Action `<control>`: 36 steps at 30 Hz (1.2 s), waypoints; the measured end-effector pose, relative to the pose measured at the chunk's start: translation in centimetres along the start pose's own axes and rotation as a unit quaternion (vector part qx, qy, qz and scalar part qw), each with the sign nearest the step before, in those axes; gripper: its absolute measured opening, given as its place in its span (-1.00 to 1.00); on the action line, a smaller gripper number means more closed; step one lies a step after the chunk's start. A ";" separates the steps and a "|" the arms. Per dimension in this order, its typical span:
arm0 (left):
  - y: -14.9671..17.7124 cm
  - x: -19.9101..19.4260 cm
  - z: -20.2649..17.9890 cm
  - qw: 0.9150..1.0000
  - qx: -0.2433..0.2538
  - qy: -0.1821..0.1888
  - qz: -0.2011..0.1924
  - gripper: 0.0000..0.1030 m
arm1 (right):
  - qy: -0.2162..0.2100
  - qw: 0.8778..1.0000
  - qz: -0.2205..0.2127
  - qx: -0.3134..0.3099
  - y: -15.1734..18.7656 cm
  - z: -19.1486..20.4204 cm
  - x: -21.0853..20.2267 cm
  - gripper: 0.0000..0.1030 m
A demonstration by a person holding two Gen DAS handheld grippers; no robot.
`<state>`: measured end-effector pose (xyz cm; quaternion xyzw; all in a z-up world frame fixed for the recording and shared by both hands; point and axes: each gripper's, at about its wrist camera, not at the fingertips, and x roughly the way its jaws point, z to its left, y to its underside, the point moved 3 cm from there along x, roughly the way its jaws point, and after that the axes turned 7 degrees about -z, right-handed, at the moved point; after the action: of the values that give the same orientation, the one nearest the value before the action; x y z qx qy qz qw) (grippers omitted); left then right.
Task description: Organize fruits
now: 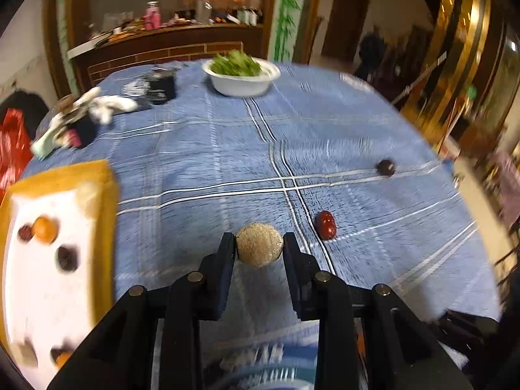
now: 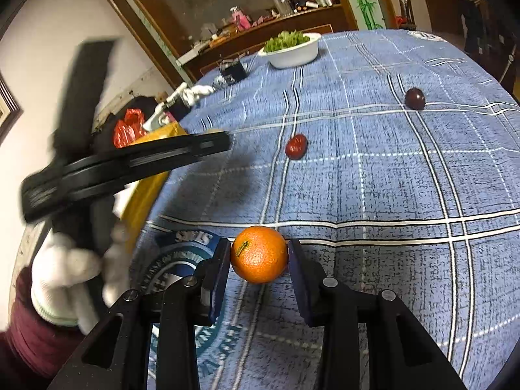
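Between hand-held gripper [image 2: 259, 255] fingers: orange [image 2: 259, 254]

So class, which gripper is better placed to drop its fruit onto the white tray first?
Left. The left gripper holding the tan fruit is beside the white tray; the right gripper with its orange sits farther away.

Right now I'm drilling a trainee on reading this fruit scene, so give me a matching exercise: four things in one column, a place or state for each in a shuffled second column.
Things:
1. orange
2. rough tan ball
3. red date
4. greens

Places:
A. in the white bowl
B. between the left tongs
C. loose on the blue cloth
D. between the right tongs

Pairs: 1-D, 2-B, 3-C, 4-A
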<state>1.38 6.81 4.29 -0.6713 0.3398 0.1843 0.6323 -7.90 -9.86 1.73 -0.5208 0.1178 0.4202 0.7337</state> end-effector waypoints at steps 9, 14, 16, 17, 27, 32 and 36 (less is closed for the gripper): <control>4.0 -10.7 12.6 0.989 -0.115 -0.070 -0.059 -0.44 | -0.002 0.999 -0.013 -0.043 -1.0 5.8 -0.8 -0.23; 6.2 -11.8 18.3 0.980 -0.151 -0.123 -0.050 -0.43 | -0.026 0.997 0.003 -0.077 -1.4 11.2 1.6 -0.23; 6.8 -11.8 19.4 0.978 -0.159 -0.125 -0.048 -0.43 | -0.035 0.995 0.011 -0.091 -1.4 13.2 3.0 -0.23; 7.1 -11.8 19.8 0.978 -0.162 -0.125 -0.047 -0.43 | -0.040 0.994 0.017 -0.100 -1.4 14.6 3.9 -0.23; 8.3 -11.8 21.4 0.978 -0.179 -0.096 -0.051 -0.32 | -0.047 0.986 0.056 -0.147 -1.3 21.9 11.7 -0.19; 8.0 -13.0 21.5 0.977 -0.179 -0.093 -0.070 0.09 | -0.041 0.989 0.050 -0.132 -1.7 22.1 12.3 -0.17; 7.3 -14.0 20.6 0.978 -0.174 -0.086 -0.083 0.11 | -0.034 0.992 0.025 -0.118 -2.2 21.0 10.0 -0.13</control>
<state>-9.69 30.21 5.79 -0.7785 0.1903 0.2444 0.5459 -5.63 12.96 6.12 -0.5863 0.0554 0.4666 0.6599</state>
